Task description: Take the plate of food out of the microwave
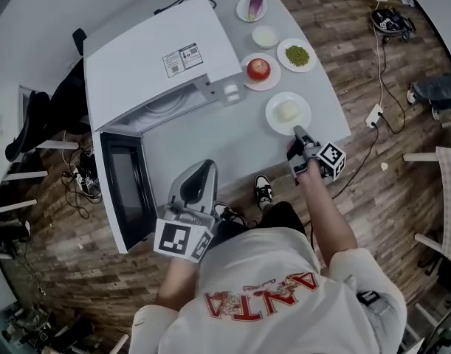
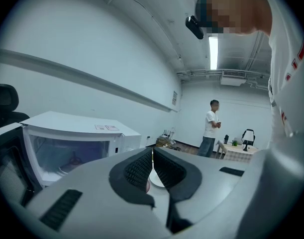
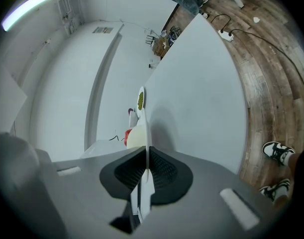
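plate of food (image 1: 274,121): on the table (image 1: 203,144), outside the open microwave (image 1: 151,59)
right gripper (image 1: 300,133): fingers pinching the plate's near rim
left gripper (image 1: 201,169): fingers pressed together, nothing between them

The plate (image 1: 288,113) is white and round, with a pale lump of food (image 1: 287,110) at its middle. It lies level, on or just above the surface (image 1: 210,146), right of centre. Its near rim is pinched between the right gripper's (image 1: 298,132) fingers (image 3: 166,171). The white microwave (image 1: 159,61) stands at upper left, its dark-windowed door (image 1: 126,192) swung wide toward lower left.
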Demonstrator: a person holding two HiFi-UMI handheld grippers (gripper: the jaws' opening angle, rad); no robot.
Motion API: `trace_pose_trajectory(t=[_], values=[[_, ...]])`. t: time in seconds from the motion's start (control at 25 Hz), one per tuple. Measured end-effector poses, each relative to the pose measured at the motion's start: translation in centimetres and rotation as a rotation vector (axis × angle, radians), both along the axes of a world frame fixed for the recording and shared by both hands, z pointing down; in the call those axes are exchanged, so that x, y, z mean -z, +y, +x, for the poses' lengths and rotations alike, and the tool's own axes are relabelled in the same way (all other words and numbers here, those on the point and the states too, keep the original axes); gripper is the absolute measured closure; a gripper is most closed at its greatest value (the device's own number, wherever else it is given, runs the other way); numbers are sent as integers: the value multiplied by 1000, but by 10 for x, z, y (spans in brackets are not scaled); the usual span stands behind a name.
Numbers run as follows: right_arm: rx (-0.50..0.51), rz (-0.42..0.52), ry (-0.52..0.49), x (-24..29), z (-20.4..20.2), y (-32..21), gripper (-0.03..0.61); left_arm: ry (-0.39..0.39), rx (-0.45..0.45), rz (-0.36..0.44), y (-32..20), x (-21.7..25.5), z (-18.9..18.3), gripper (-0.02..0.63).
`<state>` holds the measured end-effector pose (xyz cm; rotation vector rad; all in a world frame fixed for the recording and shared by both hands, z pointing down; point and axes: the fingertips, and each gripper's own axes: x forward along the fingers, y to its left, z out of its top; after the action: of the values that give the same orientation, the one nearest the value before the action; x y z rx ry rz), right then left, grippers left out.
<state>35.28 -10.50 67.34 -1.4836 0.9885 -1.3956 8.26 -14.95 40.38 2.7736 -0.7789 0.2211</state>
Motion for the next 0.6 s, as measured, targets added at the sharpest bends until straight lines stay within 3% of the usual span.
trace_pose_trajectory(t=[0.6], values=[[-17,-64,-21,-19,3,-4,558,25,32,-42,-9,-4,-10,598]])
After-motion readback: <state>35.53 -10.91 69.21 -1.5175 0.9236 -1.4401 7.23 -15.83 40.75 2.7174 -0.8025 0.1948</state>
